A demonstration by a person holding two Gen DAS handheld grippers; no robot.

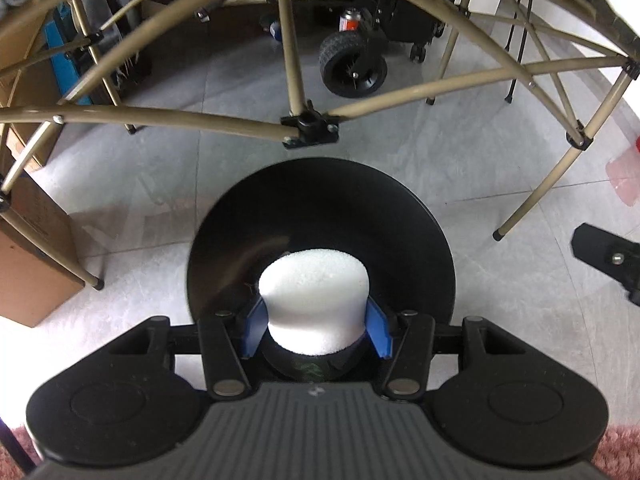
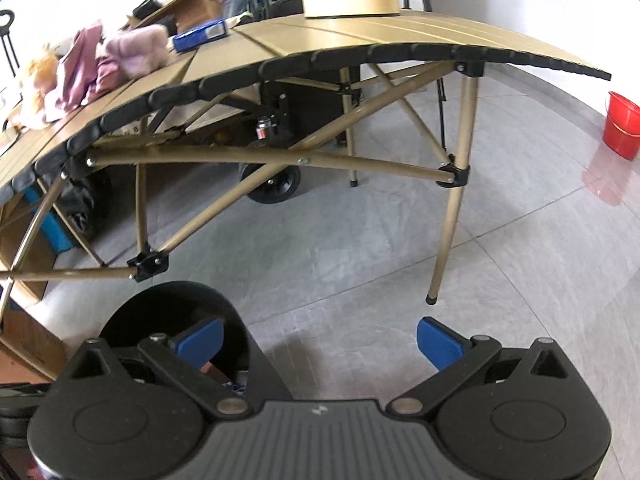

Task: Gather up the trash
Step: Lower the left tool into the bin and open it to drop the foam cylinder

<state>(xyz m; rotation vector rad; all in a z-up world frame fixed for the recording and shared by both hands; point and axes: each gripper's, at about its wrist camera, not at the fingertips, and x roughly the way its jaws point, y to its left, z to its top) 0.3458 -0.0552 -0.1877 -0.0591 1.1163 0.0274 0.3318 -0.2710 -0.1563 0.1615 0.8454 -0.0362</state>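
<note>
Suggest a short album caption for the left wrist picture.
Left tool grips a white foam cylinder above a black bin, beside the folding table's legs.

My right gripper (image 2: 318,340) hangs with its blue pads wide apart and nothing between them, over grey floor tiles (image 2: 360,260). A round black bin (image 2: 176,304) sits below-left, beside the tan folding table (image 2: 320,36).

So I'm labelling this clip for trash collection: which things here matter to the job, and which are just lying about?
Part of the job:
- white foam piece, clamped in the left gripper
- black bin below it
- right gripper, open and holding nothing

Just lying about:
- folding table
- red bucket
- pink clothes
- blue box
</note>
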